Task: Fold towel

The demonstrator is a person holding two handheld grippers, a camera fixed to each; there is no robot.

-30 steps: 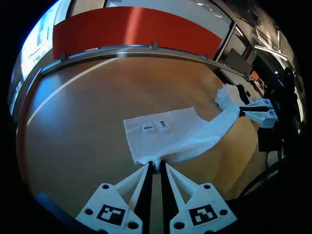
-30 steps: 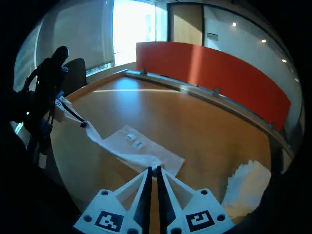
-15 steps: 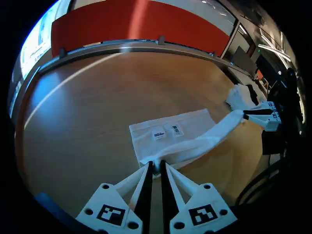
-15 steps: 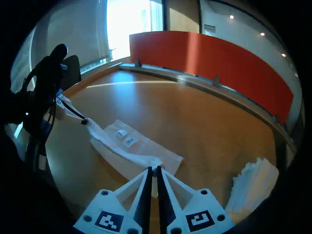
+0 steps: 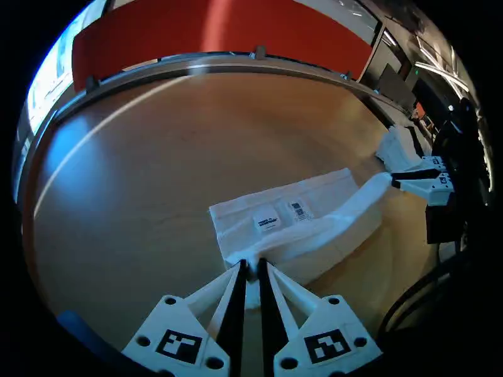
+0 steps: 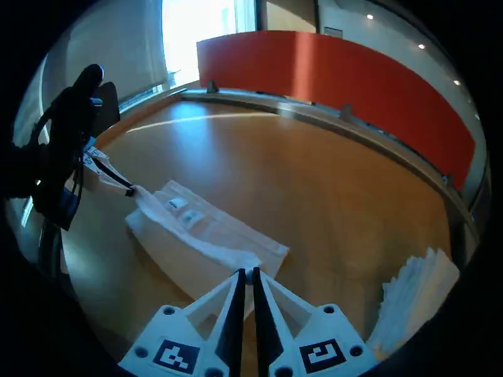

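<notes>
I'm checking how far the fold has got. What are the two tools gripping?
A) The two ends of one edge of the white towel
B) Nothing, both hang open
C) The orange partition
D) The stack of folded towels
A: the left tool and the right tool are each shut on one end of the white towel, whose edge runs between them.

Wooden table (image 6: 327, 182), red partition (image 6: 352, 81), perhaps a bright window (image 6: 198, 25).

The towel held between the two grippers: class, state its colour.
Plain white towel, seen best in the left gripper view.
</notes>
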